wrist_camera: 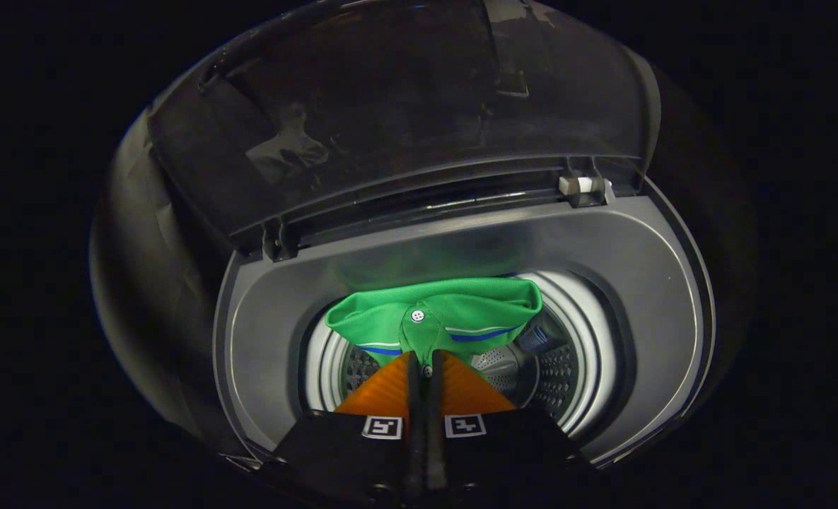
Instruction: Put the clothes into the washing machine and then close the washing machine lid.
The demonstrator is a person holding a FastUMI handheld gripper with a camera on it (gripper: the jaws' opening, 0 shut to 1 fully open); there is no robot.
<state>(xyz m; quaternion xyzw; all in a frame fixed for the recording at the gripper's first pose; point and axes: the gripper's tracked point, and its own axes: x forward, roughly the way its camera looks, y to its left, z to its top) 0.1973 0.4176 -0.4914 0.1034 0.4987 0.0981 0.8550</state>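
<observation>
Hand-held gripper (424, 364) points down into the open top of a washing machine (624, 283), its two fingers drawn almost together so that only a thin slit shows between them. The fingertips pinch the button placket of one green polo shirt (454, 311), just below the collar, with fabric caught on both sides of the slit. One square black-and-white marker sits on the base of each finger, two markers in all.

The shirt hangs from the fingertips over the mouth of the drum (567, 375), partly inside it. Its collar spreads wide ahead of the fingers, edged with a blue and white stripe on each side. Two white buttons can be counted on the placket: one up near the collar, one right at the fingertips.

Beyond and below the shirt lies the single round drum, with a bright metal rim and perforated walls. A small dark blue piece of cloth (540, 332) shows inside the drum, just beside the shirt's collar on the right; what it is cannot be told.

One dark, see-through lid (404, 113) stands raised behind the opening, hinged at the far edge. A small white hinge piece (583, 185) sits at the right end of the hinge line.
</observation>
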